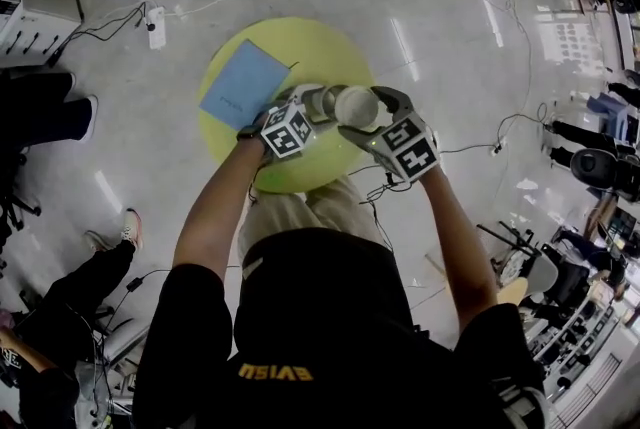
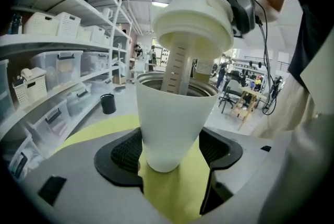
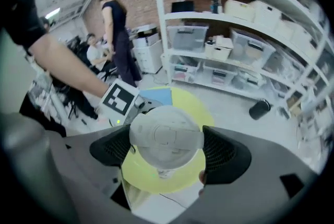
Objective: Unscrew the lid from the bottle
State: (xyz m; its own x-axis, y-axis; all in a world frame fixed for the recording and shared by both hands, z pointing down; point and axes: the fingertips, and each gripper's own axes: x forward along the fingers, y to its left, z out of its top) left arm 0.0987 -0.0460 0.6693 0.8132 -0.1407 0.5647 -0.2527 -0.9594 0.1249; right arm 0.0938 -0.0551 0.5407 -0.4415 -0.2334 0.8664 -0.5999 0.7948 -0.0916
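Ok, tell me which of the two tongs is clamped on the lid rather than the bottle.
The right tongs: they squeeze the round white lid from both sides. The left tongs grip the white bottle by its tapered body instead.

- Black short-sleeved T-shirt [image 1: 300, 317] with yellow lettering [image 1: 275, 372]
- Khaki trousers [image 1: 320, 209]
- left gripper [image 2: 169, 152] and right gripper [image 3: 166, 147]: grey shells, black ribbed pads [image 2: 125, 152], black-and-white marker cubes [image 1: 288, 132]

In the right gripper view the lid [image 3: 166, 137] hides what seems nearly all of the bottle [image 2: 175, 118].
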